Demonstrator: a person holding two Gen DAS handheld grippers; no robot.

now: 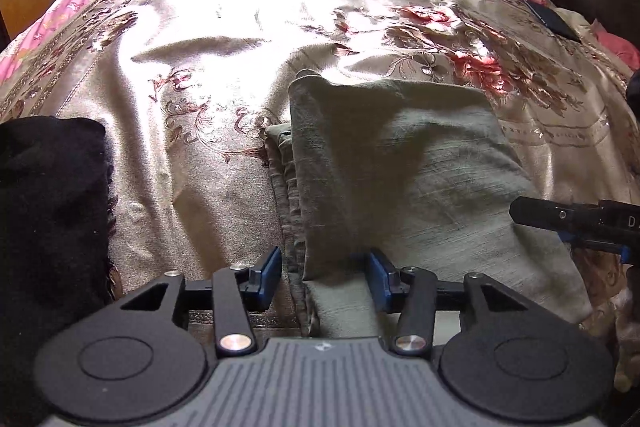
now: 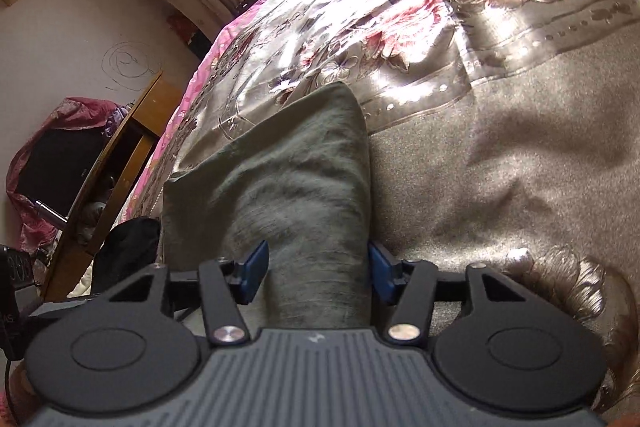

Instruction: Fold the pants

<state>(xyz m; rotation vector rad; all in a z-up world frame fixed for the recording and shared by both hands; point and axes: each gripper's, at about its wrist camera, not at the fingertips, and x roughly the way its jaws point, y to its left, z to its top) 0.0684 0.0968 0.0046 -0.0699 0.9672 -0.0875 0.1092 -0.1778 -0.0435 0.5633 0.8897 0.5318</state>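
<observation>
Grey-green pants (image 1: pixel 404 167) lie folded in a rectangle on the floral bedspread (image 1: pixel 208 39), with layered edges showing along their left side. My left gripper (image 1: pixel 322 277) is open, its blue pads either side of the pants' near left edge. The right gripper (image 1: pixel 576 223) reaches in from the right over the pants' near right corner. In the right wrist view the pants (image 2: pixel 288 163) run away from me, and my right gripper (image 2: pixel 318 275) is open with the cloth between its pads.
A black garment (image 1: pixel 48 211) lies on the bed at the left. A dark flat object (image 1: pixel 554 21) lies at the far right of the bed. A wooden cabinet (image 2: pixel 116 163) stands beside the bed. Clutter sits at the far right.
</observation>
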